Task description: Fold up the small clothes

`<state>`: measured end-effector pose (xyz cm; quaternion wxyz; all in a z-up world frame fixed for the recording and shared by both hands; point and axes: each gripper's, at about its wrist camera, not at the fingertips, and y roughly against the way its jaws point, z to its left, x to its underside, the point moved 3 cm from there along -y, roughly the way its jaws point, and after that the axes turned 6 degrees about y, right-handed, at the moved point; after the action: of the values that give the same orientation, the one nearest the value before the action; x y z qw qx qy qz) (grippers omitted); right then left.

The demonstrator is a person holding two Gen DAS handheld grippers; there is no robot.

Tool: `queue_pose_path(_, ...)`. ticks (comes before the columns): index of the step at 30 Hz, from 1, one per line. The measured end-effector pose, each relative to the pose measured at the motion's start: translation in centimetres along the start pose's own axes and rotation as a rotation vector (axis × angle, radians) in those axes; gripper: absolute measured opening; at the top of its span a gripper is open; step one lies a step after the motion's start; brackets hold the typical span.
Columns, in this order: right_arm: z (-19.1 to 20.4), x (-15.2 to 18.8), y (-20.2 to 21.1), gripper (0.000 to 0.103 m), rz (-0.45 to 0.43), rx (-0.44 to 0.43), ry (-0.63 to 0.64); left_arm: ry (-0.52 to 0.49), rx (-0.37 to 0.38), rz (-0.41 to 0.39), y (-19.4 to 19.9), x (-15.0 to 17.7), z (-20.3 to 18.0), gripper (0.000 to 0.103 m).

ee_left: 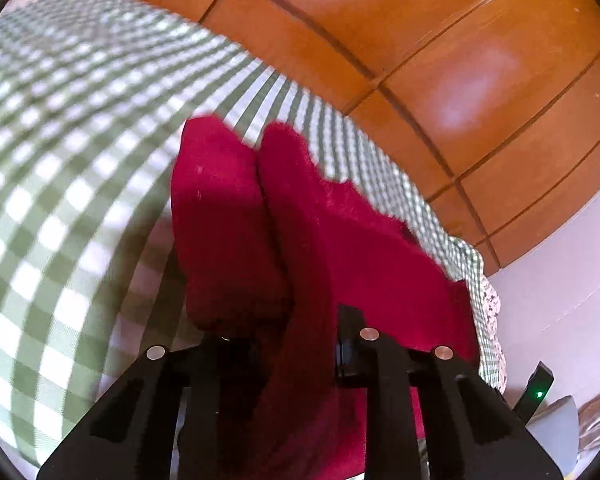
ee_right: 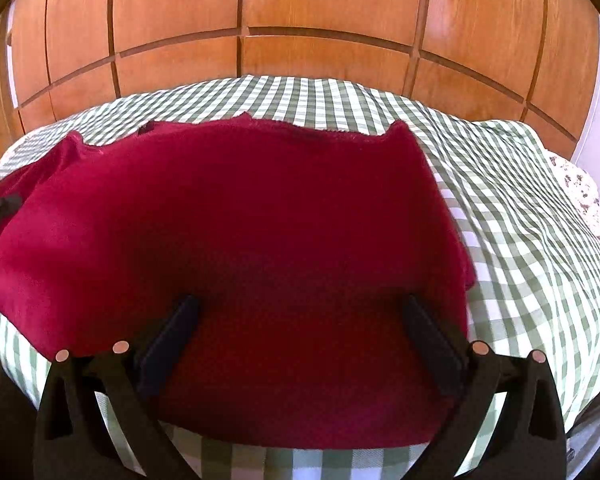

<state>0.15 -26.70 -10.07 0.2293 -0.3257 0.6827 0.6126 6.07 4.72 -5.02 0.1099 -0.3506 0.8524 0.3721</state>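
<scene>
The crimson knitted garment point(ee_right: 236, 216) is lying spread on the green-checked bedcover point(ee_right: 520, 240), its long axis running left to right. The left gripper point(ee_left: 296, 344) is pinching its left edge; the right gripper point(ee_right: 296, 336) is hovering spread wide over the near hem.

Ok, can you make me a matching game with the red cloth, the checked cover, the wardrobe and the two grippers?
Things:
1. red garment
2. checked cover
3. wooden wardrobe
4. left gripper
5. right gripper

Descriptions:
A. green and white squares
B. jaws wide apart over the red cloth
C. lies spread on the bed
D. pinching red cloth
E. orange-brown panels behind the bed

Pairs: 1-C, 2-A, 3-E, 4-D, 5-B
</scene>
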Motion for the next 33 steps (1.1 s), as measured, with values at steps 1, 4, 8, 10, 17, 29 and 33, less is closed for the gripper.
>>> queue_pose_path(1, -0.3, 0.0, 0.4, 0.101, -0.008, 0.014, -0.002, -0.015, 0.010, -0.013, 0.4, -0.3, -0.6, 0.021)
queue_pose_path(4, -2.0, -0.1, 1.8, 0.101, -0.033, 0.041, -0.028, -0.094, 0.047, -0.055, 1.7, -1.2, -3.8, 0.020)
queue_pose_path(8, -5.4, 0.5, 2.4, 0.101, 0.006, 0.083, -0.114, -0.207, 0.099, -0.078, 2.1, -1.6, -8.5, 0.020)
queue_pose_path(10, -6.8, 0.9, 2.2, 0.101, 0.039, 0.108, -0.151, -0.250, 0.129, -0.071, 1.7, -1.6, -10.8, 0.020)
queue_pose_path(17, -9.0, 3.7, 0.3, 0.101, 0.127, 0.070, -0.253, -0.395, 0.215, -0.010, -1.3, 0.4, -18.2, 0.019)
queue_pose_path(29, -9.3, 4.2, 0.4, 0.101, 0.096, 0.017, -0.292, -0.573, 0.273, 0.180, -9.4, 8.4, -25.6, 0.018)
queue_pose_path(33, -9.3, 4.3, 0.3, 0.101, 0.088, 0.010, -0.294, -0.624, 0.256, 0.251, -11.9, 11.6, -26.5, 0.018)
